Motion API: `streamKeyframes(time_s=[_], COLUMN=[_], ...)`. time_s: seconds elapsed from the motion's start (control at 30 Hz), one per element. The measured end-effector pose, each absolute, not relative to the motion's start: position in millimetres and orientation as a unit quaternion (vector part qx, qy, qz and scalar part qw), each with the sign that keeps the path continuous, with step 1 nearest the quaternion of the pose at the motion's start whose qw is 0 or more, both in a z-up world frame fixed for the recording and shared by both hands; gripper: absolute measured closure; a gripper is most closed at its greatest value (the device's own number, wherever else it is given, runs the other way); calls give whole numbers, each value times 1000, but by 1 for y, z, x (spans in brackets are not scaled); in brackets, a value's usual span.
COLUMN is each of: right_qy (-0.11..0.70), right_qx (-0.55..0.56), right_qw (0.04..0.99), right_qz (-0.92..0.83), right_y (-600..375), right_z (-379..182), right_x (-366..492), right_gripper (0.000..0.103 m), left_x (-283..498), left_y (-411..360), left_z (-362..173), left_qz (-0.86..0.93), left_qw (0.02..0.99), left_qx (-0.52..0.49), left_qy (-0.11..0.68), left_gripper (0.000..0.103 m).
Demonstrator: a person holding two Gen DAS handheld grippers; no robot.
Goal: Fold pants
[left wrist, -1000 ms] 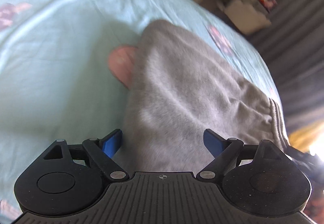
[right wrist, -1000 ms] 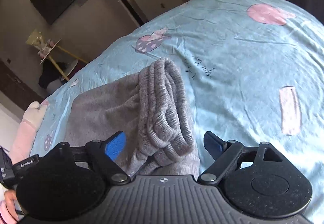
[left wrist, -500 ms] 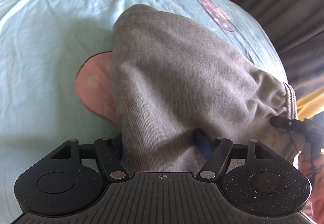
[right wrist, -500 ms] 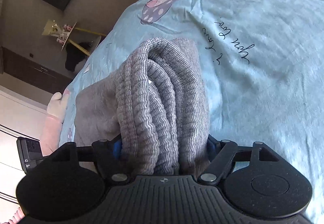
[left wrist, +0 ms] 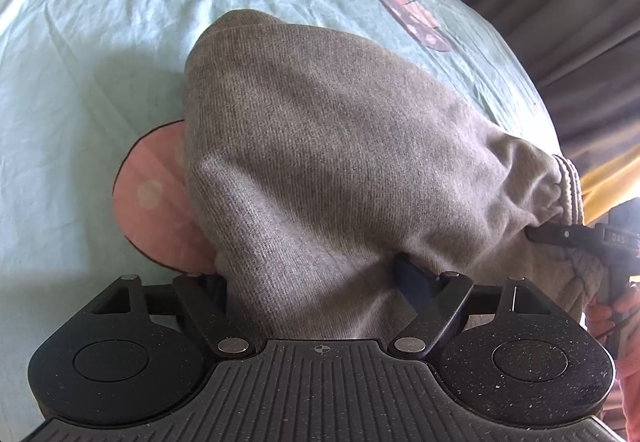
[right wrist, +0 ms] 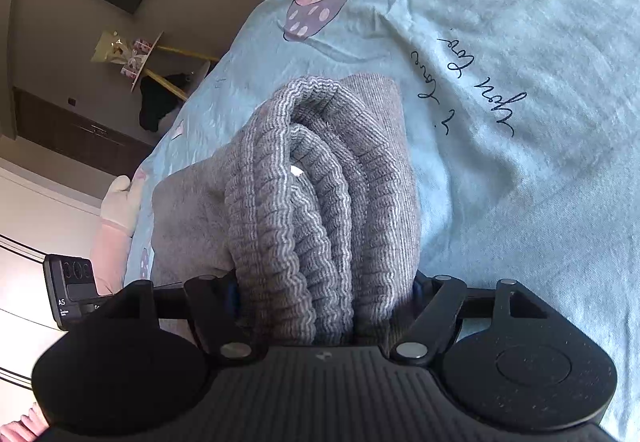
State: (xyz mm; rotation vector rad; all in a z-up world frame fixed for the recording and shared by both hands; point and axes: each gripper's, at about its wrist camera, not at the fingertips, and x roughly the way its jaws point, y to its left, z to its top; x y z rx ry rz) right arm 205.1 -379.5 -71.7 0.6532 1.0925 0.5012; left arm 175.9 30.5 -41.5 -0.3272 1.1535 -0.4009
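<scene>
Grey pants [left wrist: 340, 162] bunched on blue sheet [left wrist: 80, 42], both tongs [left wrist: 312, 282] [right wrist: 324, 290] pinching folds, jaws easing open

Left wrist view: mounted behind the left tool [left wrist: 316, 282], angled steeply down, very near the grey pants [left wrist: 340, 146] on the bed [left wrist: 80, 22]. Right wrist view: behind the right tool [right wrist: 324, 294], angled down, close on the ribbed waistband [right wrist: 312, 202]. Shared: pants and bedsheet; each view catches the other tool [left wrist: 580, 238] at its edge [right wrist: 72, 290].

Both grippers, left gripper [left wrist: 316, 282] and right gripper [right wrist: 324, 290], now down around the pants [left wrist: 340, 162].
</scene>
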Motion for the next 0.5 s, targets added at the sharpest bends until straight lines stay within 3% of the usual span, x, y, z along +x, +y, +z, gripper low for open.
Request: streamKeyframes(time_s=[0.13, 0.3, 0.4, 0.5], right_qy=[503, 491, 484, 484], right_qx=[265, 260, 258, 243], right_qw=[795, 807, 811, 816], right_qz=[210, 202, 202, 203], right_y=[-365, -361, -360, -355], right_z=[-61, -50, -45, -41], right_x=[200, 192, 187, 187], right_gripper=[35, 44, 46, 46], left_x=[170, 161, 156, 152], left_y=[34, 36, 42, 49], left_z=[-40, -28, -20, -17], left_qz=[-203, -199, -202, -209], left_qw=[811, 822, 828, 829], left_qx=[-153, -152, -158, -170], left_qy=[526, 511, 499, 490], left_gripper=[38, 70, 79, 79])
